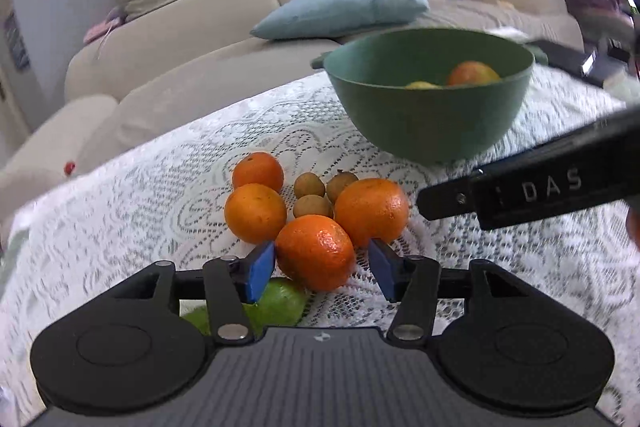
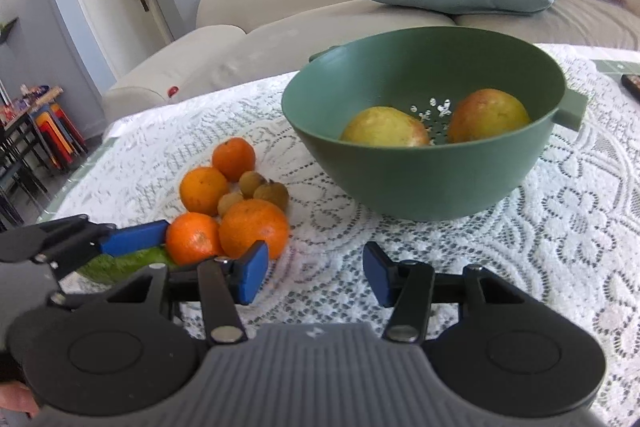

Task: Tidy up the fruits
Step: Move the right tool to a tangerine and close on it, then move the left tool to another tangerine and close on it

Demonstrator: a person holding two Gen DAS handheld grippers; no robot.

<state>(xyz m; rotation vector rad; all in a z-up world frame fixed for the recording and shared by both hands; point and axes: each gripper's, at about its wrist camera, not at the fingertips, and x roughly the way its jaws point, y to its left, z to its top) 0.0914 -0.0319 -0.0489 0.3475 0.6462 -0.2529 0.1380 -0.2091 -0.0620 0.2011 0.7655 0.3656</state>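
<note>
Four oranges, the nearest (image 1: 316,253) among them, cluster with three small brown fruits (image 1: 310,185) and a green fruit (image 1: 280,301) on the lace tablecloth (image 1: 160,187), toward its sofa-side edge. The left gripper (image 1: 322,267) straddles the nearest orange, jaws half open, pads not pressing it. The right gripper (image 2: 316,275), half open, holds nothing over bare lace. Beyond stands the green colander bowl (image 2: 420,187) holding two yellow-red fruits (image 2: 488,117).

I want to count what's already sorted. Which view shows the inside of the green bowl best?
The right wrist view: it looks down into the green bowl, showing two yellow-red fruits and the drain holes. The left wrist view sees the bowl lower, only fruit tops above the rim.
</note>
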